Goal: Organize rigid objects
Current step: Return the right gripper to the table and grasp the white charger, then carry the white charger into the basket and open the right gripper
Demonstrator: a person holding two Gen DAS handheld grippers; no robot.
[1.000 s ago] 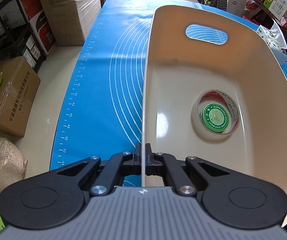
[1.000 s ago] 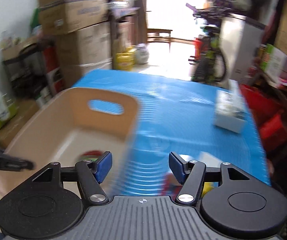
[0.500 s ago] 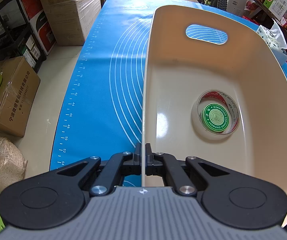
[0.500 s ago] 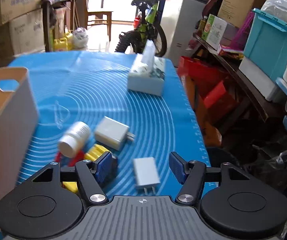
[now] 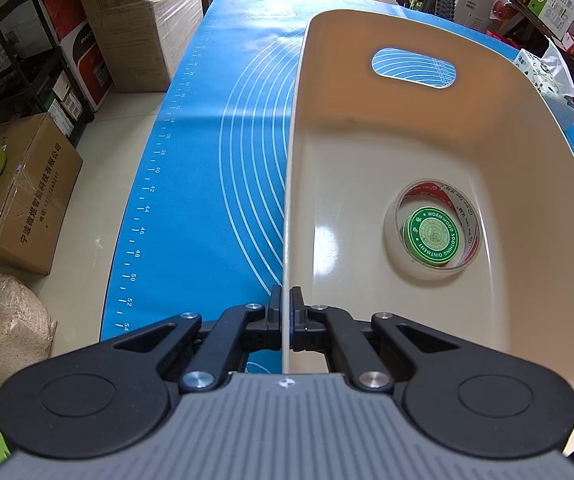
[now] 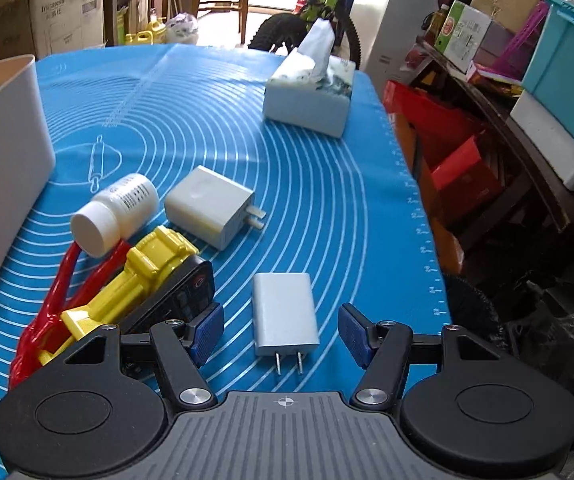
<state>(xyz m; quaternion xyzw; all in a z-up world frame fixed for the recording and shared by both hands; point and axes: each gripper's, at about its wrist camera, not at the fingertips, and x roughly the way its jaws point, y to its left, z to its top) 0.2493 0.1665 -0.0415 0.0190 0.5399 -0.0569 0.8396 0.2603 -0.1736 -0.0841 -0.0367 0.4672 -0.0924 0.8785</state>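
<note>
My left gripper (image 5: 285, 312) is shut on the near rim of a beige plastic bin (image 5: 507, 128). Inside the bin a roll of clear tape (image 5: 433, 264) lies flat, with a green ointment tin (image 5: 431, 237) in its core. My right gripper (image 6: 281, 332) is open above a small white charger (image 6: 284, 312), which lies flat between the blue pads, prongs toward me. Left of it are a black remote (image 6: 183, 294), a yellow toy (image 6: 143, 276), a red piece (image 6: 57, 296), a white pill bottle (image 6: 117, 212) on its side and a larger white charger (image 6: 209, 206).
A blue baking mat (image 6: 307, 208) covers the table. A tissue box (image 6: 311, 92) stands at the back right. The bin's wall (image 6: 3, 136) rises at the left of the right wrist view. Cardboard boxes (image 5: 23, 192) and shelves crowd the floor beside the table.
My right gripper has swung from the bin to the right and come down over the loose objects, closing in on the small charger. The left gripper and bin have not moved.
</note>
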